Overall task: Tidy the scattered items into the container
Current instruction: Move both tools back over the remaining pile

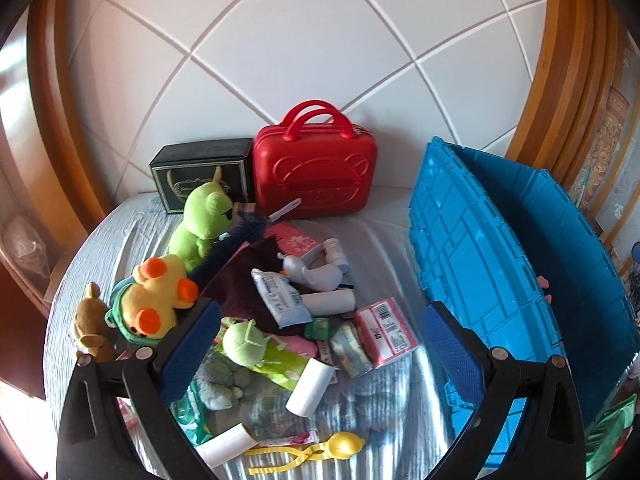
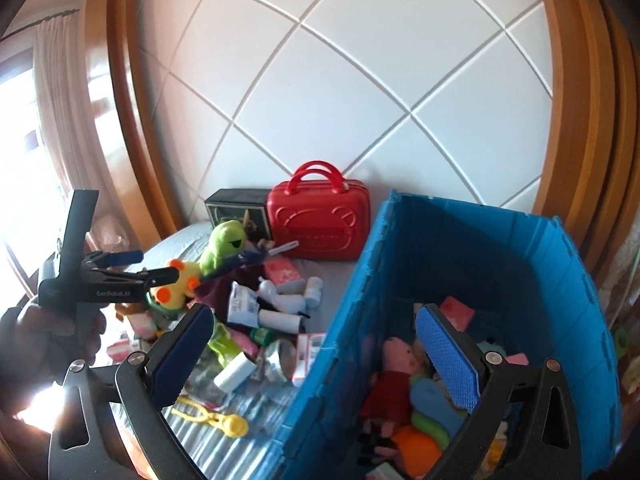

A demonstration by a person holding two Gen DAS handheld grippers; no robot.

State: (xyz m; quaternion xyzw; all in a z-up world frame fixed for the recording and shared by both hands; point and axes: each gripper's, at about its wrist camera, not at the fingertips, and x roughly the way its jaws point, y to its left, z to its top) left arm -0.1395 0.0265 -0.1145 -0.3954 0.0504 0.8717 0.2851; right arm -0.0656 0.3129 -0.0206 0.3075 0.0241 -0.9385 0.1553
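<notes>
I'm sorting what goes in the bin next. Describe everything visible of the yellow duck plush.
The yellow duck plush is soft fabric with orange feet and an orange beak. It lies tilted on the striped bedcover, wearing something green at its underside. The green frog plush is just behind it and the brown bear at its side. No fingers touch it.

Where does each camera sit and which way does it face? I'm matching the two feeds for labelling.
Left wrist: on the left hand-held gripper, looking forward and down at the toy pile on the bed; its open blue-padded fingers show.
Right wrist: on the right hand-held gripper, straddling the near wall of the blue plastic crate; its open fingers, the left hand-held gripper and the holding hand show.
Shared: red hard-shell case, green plush toy, crate.
</notes>
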